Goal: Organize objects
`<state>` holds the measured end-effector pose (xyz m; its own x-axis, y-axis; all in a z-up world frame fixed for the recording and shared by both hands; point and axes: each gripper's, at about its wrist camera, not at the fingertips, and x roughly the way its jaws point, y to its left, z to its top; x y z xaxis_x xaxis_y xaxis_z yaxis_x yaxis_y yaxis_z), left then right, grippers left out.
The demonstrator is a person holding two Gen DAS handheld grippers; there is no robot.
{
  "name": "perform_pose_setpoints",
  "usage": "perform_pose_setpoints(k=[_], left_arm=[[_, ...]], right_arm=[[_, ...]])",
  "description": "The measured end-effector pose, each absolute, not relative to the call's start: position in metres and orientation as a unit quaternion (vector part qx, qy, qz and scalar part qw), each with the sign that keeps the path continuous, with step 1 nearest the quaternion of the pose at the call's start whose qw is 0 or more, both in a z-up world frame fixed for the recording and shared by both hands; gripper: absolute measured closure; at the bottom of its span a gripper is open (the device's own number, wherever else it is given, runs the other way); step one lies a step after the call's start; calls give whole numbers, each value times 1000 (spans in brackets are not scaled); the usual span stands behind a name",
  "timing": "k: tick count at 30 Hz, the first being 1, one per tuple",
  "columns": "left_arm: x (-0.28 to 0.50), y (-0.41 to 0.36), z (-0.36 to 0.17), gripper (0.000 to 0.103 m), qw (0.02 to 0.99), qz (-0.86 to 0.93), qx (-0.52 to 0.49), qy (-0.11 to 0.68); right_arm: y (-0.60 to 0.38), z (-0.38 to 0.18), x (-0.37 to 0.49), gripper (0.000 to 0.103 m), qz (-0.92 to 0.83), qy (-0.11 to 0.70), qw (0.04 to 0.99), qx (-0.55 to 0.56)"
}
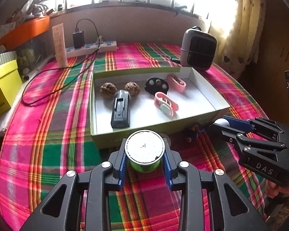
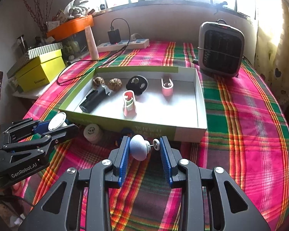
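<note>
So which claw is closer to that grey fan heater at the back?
Right. The right claw sits on the grey fan heater's side; the left claw is farther across.

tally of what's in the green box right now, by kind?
Walnuts: 2
Pink clips: 2
Black battery pack: 1
Black disc with holes: 1
Total: 6 in the box

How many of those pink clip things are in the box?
2, both inside the box. One pink clip lies near the back right, beside the black disc; the other pink clip lies nearer the middle. None seems hidden.
</note>
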<state>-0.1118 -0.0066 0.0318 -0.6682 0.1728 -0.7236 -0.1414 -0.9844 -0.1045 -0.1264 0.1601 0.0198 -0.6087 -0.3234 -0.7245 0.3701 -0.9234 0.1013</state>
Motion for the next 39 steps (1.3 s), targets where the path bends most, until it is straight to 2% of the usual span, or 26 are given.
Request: perform_pose_setpoints(k=[17,39], left_arm=[[-140,-1,54,73,94,919,-382,-18],[-194,2,34,73,101,904,-414,-29]], right_arm=[[160,39,-150,70,-903,31,193,382],[145,21,-203,70,-889,51,196,412]])
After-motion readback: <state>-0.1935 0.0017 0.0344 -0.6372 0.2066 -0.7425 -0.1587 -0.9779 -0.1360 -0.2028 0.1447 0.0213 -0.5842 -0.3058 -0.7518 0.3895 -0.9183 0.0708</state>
